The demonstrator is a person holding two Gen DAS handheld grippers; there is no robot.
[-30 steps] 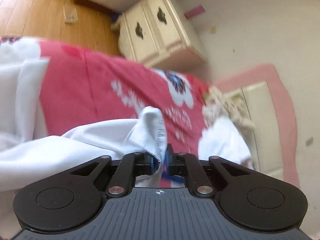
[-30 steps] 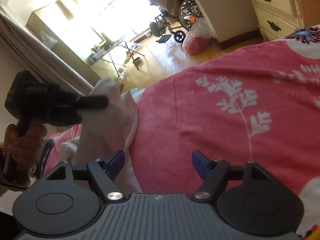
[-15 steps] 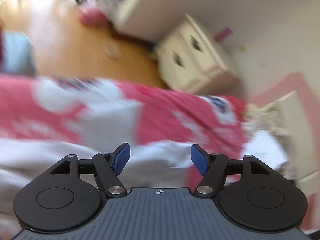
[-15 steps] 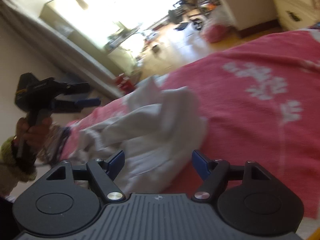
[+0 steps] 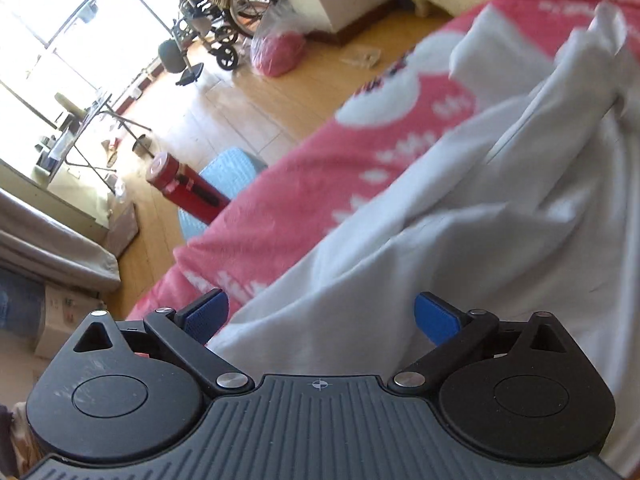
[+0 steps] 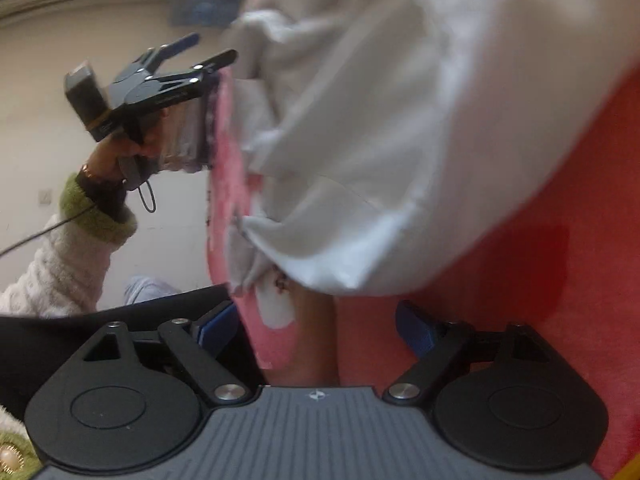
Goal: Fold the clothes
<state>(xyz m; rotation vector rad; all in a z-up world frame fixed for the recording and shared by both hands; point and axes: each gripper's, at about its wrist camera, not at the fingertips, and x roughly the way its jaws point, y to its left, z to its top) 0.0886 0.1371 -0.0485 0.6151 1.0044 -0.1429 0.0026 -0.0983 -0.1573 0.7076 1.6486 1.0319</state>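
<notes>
Both tongs (image 5: 320, 316) wide, seemingly empty, over garment (image 5: 460, 240)

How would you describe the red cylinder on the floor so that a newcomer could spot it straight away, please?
Start from the pink bedspread and look past its edge to the wooden floor on the window side. There, the red cylinder lies tilted beside a pale blue mat, partly hidden by the bedspread. It is the only glossy red tube with a black band; the red bag nearby is soft and round.

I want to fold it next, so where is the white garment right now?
The white garment lies crumpled on the pink floral bedspread, filling the right of the left wrist view just ahead of the open left gripper.
</notes>
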